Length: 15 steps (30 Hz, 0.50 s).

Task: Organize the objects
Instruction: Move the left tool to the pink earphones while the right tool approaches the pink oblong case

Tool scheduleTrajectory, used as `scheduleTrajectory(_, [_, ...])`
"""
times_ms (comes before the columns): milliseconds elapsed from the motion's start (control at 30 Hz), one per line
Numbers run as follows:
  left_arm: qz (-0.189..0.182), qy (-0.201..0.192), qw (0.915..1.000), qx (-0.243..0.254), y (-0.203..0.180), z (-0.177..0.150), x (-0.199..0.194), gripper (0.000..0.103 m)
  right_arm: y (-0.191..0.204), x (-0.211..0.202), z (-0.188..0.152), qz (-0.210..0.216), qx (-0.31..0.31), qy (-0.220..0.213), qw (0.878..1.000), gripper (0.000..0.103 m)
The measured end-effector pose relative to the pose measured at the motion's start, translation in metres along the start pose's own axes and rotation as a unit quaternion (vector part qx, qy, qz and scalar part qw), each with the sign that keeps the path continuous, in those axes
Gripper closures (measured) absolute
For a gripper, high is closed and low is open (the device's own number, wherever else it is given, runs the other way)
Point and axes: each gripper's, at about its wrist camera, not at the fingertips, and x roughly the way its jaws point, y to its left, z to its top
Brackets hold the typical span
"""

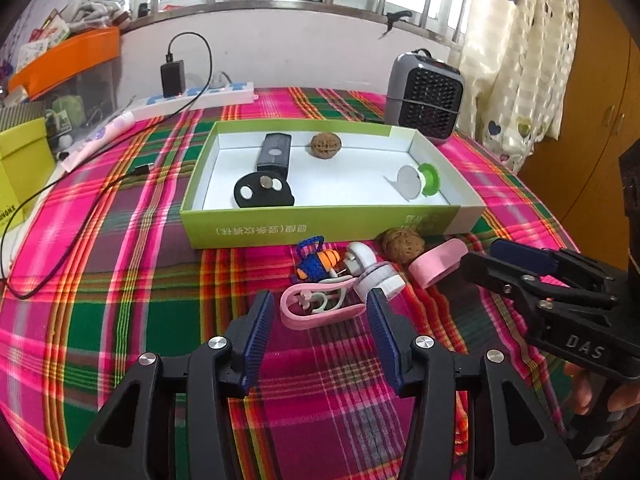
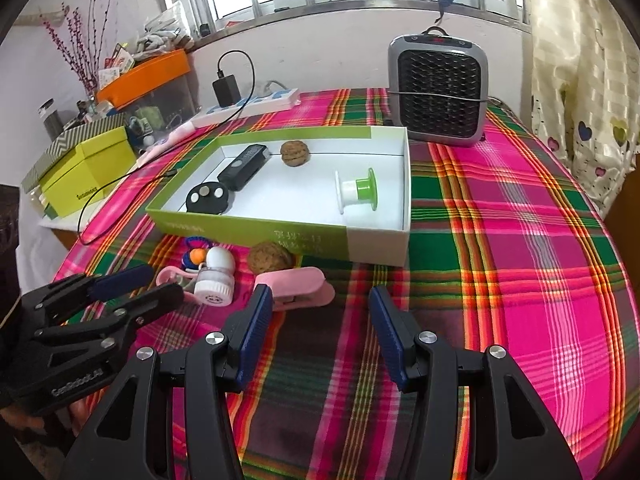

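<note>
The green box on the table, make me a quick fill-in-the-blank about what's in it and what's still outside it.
1. Inside the green box the number of walnuts is ____.
2. The spool in the box has one white end and one ____ end.
3. The second walnut lies ____ the box, on the plaid cloth.
4. The clip beside that walnut is coloured ____.

Missing words: one; green; outside; pink
</note>
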Motion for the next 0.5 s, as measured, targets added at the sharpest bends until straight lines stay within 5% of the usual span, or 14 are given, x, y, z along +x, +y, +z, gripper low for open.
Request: scheduleTrajectory(500, [-0.071,0.019,0.9968,0.03,-0.019,-0.016,-0.01,0.056,-0.003,0.003,-0.001,-0.002,0.007,0.006,1.0,0.051])
